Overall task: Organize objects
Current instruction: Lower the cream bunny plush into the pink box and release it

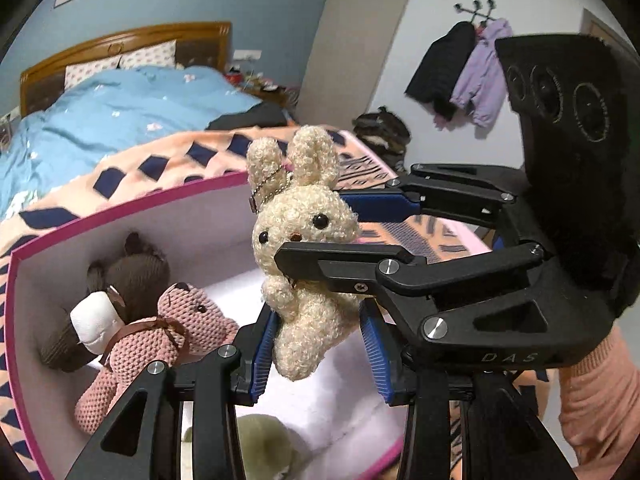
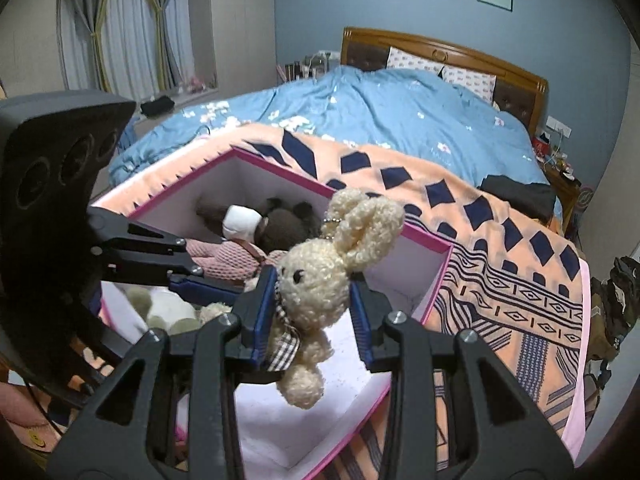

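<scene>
Cream bunny plush (image 1: pixel 304 240) hangs above the open pink-rimmed box (image 1: pixel 132 208), which sits on the orange patterned blanket (image 1: pixel 168 152) at the foot of the bed (image 2: pixel 400 112).

Right gripper (image 2: pixel 312 312): fingers clamped on the bunny at its head and neck, one blue pad against each side. Body and legs dangle below the pads; ears and ball chain stick out above.

Left gripper (image 1: pixel 316 356): fingers apart, one to each side of the bunny's lower body. Near pad touches or nearly touches the plush; cannot tell which.

Inside the box: pink knitted bear (image 1: pixel 160 344) against the far wall, brown plush (image 1: pixel 132 276) behind it, pale plush (image 1: pixel 268 440) at the near end.
</scene>
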Available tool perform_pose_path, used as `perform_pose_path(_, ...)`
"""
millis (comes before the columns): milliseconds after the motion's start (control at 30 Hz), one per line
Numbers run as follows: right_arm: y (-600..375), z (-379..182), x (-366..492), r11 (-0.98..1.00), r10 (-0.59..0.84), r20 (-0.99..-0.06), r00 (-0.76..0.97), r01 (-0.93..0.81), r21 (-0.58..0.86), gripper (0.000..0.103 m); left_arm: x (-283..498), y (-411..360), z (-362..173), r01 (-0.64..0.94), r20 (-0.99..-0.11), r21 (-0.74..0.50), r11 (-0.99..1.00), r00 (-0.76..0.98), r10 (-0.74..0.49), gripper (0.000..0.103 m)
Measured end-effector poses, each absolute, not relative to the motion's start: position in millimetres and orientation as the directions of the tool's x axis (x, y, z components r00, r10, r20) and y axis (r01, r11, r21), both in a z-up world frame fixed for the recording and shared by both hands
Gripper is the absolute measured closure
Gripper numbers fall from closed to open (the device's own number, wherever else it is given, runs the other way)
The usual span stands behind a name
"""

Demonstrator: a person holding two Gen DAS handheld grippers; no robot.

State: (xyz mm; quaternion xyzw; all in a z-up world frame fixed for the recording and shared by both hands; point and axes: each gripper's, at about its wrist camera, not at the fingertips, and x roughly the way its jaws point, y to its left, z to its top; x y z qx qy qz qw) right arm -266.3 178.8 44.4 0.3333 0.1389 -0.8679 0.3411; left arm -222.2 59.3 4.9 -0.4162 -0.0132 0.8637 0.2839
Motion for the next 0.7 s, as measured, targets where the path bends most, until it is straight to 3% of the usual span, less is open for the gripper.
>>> perform_pose_path(300,164.7,20.8,-302.8,-0.765,-0.384,-0.737,-0.556,0.639,-0.083,0.062,-253.8,61.4,-15.8,-0.383,-0.803,-0.251,-0.889,-0.431,0.412,0.063)
perform_pose_path(567,180.3,15.9,-309.9,-0.840,-0.306,-0.743,-0.596,0.536,-0.084,0.055,-248.4,51.3,-11.6,-0.356,-0.779,-0.270,-0.894,-0.465,0.421,0.061)
perform_pose_path(633,188.3,19.1,-302.4,-0.842,-0.348,-0.731,-0.587,0.539,-0.032,0.055,-241.6,48.2,-7.2,-0.362,-0.761,-0.263,-0.894,-0.492,0.423,0.058)
perform_pose_path(700,193.9,23.1,-293.7,-0.842,-0.378,-0.716,-0.587,0.540,0.002,0.055,-229.1,44.3,0.2,-0.381,-0.729,-0.258,-0.888,-0.526,0.438,0.047)
